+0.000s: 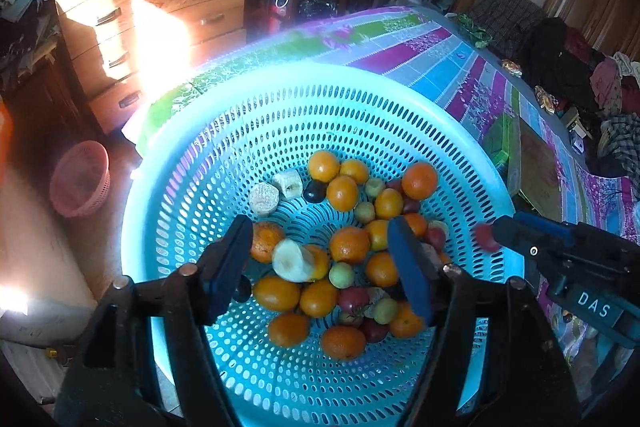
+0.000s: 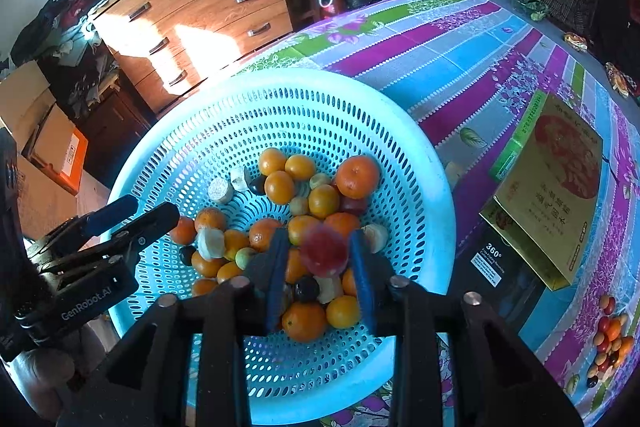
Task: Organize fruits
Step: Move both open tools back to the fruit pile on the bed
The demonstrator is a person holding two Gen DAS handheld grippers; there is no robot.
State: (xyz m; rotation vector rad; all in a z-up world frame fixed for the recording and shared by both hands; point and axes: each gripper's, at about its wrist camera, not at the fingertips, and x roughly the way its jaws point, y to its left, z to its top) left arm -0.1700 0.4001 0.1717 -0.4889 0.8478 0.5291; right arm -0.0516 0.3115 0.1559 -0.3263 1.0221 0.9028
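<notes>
Right now the right gripper (image 2: 323, 259) has its fingers clamped on a red fruit (image 2: 323, 251), directly above the blue basket (image 2: 424, 187) on the bench. Left gripper (image 1: 320, 259) hovers over the pile, fingers apart and empty, equally near the fruit heap (image 1: 348, 247).

red fruit (image 2: 323, 251) blurred, basket (image 2: 280, 87) rim cropped

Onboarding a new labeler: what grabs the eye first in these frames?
The big turquoise basket fills both views, with oranges and small fruits piled at its bottom. The right claw holds a blurry red fruit above the pile. The left claw hangs open over the basket.
</notes>
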